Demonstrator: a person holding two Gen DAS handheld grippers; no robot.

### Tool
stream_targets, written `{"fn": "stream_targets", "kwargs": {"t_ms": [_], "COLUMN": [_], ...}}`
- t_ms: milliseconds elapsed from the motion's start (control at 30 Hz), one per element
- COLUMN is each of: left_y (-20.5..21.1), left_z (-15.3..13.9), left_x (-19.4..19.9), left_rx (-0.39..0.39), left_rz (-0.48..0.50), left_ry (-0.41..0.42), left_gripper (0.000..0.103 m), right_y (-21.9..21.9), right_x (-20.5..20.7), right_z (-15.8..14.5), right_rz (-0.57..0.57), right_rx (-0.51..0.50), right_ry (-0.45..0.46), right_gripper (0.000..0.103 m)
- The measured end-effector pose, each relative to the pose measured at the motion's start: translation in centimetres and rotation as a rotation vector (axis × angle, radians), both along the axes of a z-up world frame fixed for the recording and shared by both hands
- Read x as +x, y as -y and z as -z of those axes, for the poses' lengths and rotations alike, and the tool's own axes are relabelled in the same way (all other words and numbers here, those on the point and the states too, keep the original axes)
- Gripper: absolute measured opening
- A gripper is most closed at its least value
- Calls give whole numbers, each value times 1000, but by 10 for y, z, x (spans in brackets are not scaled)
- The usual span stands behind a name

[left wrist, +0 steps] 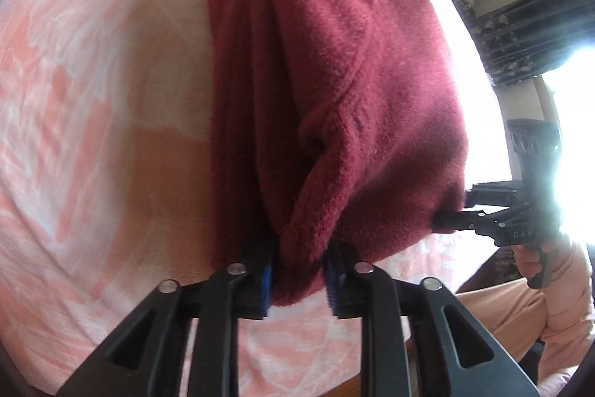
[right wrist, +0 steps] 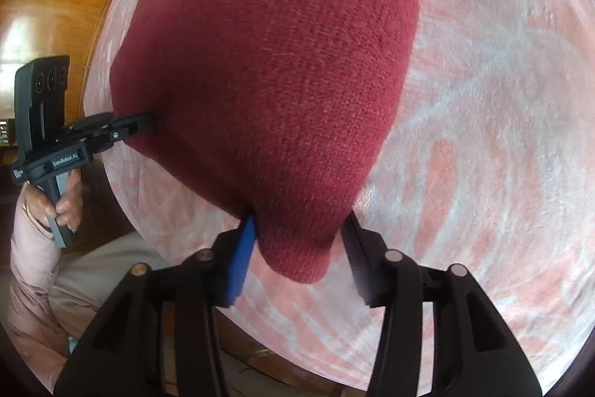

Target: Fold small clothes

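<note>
Blue pads of my left hand-held gripper (left wrist: 299, 279) pinch one near corner of the maroon knit garment (left wrist: 334, 92). My right hand-held gripper (right wrist: 297, 261) has the other near corner between its jaws, with a gap showing beside the far pad. It lies folded on the pink-and-white bedsheet (left wrist: 93, 99).

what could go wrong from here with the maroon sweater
1. In the right wrist view, the right gripper has a visible gap between one pad and the maroon sweater, so that corner may slip free.
2. The left gripper holds only a bunched corner, which could fold crooked.
3. The sweater lies near the edge of the pink bedsheet and might slide off.
</note>
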State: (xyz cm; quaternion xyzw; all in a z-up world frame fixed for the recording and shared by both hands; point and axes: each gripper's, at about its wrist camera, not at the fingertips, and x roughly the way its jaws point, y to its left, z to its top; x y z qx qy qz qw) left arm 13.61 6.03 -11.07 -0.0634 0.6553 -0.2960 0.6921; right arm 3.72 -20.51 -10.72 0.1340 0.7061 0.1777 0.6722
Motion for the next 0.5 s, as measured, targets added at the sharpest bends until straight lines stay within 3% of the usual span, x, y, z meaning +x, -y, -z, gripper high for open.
{"fn": "stream_targets", "kwargs": {"t_ms": [67,133,167,300,500], "left_y": [1,1,0,7,28], "left_z": [-11,-28,-35,-46,-26], "left_x": [2,10,15,45,92], "left_rx": [10,11,4,-20,10], "left_rz": [8,-5,-24,-93,-166], "left_ry": [33,78,101,125,89], "left_gripper": [42,58,62,65,65], "right_y": [1,2,5,25,43], "right_x": [0,4,8,26,42], "right_z": [-21,-42,-50,-68,-65], "right_rz": [-38,-54,-50,52,92], "right_rx": [-82,-205,-255,-211,-225], "right_ry": [73,158,196,213,213], "right_gripper": [56,66,69,68,67]}}
